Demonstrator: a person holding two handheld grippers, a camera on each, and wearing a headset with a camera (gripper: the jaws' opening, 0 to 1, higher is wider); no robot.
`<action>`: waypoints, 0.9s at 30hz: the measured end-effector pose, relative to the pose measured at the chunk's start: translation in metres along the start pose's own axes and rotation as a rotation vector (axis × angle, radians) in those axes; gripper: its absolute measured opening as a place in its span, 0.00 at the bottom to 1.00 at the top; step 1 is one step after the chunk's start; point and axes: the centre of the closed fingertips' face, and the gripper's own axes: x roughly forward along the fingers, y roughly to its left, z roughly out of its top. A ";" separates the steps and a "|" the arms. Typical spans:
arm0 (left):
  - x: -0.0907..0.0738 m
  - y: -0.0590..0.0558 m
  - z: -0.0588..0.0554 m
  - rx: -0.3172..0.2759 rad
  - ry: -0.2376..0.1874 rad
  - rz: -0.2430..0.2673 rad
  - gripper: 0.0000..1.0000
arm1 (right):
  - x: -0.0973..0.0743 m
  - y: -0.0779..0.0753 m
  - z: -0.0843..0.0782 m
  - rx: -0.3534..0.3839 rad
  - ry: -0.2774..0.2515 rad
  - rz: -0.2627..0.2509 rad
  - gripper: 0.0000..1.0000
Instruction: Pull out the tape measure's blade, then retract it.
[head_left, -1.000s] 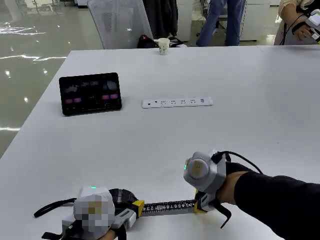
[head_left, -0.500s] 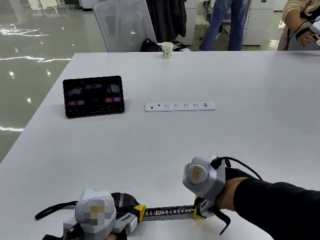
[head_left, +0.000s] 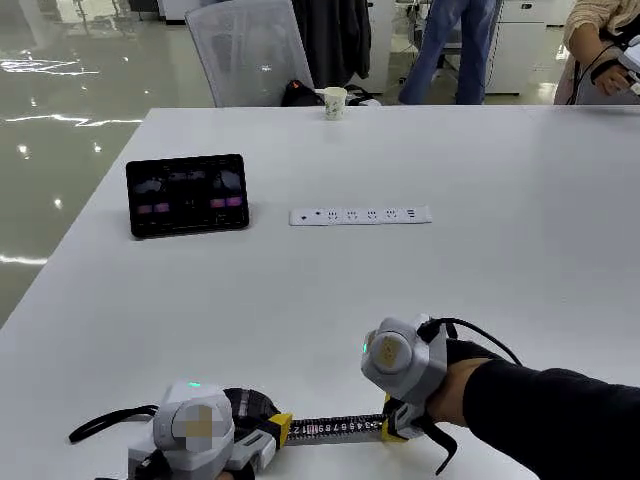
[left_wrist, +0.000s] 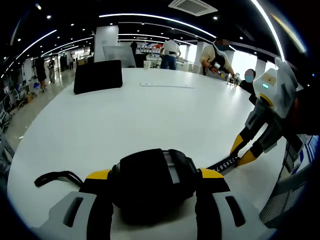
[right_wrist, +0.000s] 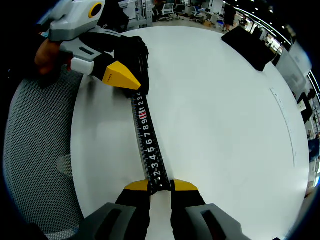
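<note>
A black tape measure (left_wrist: 152, 180) sits between the yellow-tipped fingers of my left gripper (left_wrist: 152, 175), which is shut on its case at the table's near edge (head_left: 255, 412). Its blade (right_wrist: 148, 145) runs flat along the table to my right gripper (right_wrist: 160, 186), which is shut on the blade's end. In the head view the blade (head_left: 335, 429) spans the short gap between the left gripper (head_left: 268, 428) and the right gripper (head_left: 392, 428). The black wrist strap (head_left: 105, 419) trails to the left of the case.
A black tablet (head_left: 187, 193) stands at the left of the white table (head_left: 480, 240). A white power strip (head_left: 360, 215) lies mid-table and a paper cup (head_left: 335, 101) stands at the far edge. A chair and people stand beyond the table.
The right gripper has moved slightly left toward the case, so the exposed blade is a little shorter. The head camera has shifted.
</note>
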 end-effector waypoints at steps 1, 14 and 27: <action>0.000 0.000 0.000 0.000 0.001 0.000 0.62 | 0.000 0.000 0.000 0.000 0.000 -0.001 0.12; 0.000 0.001 -0.001 -0.019 0.002 -0.009 0.61 | 0.003 0.001 0.006 -0.003 -0.004 0.004 0.12; 0.001 0.001 0.000 -0.012 0.008 -0.009 0.61 | 0.005 0.003 0.014 -0.036 -0.028 0.016 0.11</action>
